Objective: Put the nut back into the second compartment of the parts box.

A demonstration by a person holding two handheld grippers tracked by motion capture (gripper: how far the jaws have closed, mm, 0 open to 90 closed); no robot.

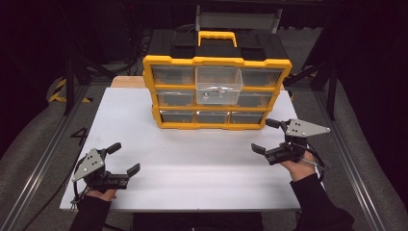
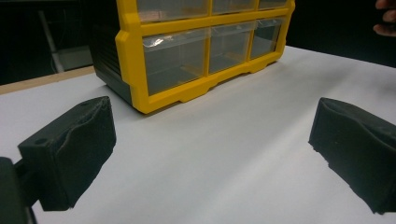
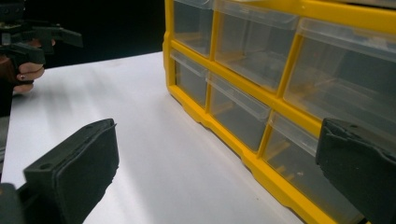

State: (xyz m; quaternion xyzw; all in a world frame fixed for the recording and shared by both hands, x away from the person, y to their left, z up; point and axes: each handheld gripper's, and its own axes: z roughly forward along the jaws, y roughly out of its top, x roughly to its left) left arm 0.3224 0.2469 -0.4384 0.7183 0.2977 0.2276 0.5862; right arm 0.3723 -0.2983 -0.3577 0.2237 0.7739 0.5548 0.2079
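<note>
A yellow drawer organizer (image 1: 216,91) is seen at the far middle of the white bench (image 1: 192,163), its top-centre clear drawer (image 1: 219,85) pulled out. The left claw (image 1: 126,159) and right claw (image 1: 264,136) are held apart, empty, near the bench's front corners.

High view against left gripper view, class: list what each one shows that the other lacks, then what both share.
High view alone: the organizer's yellow handle, the top middle drawer pulled out, and the right tool with the hand holding it.

Left gripper view alone: a close look at the organizer's black side wall.

Shared: the yellow organizer, the white table and the open left tool.
</note>
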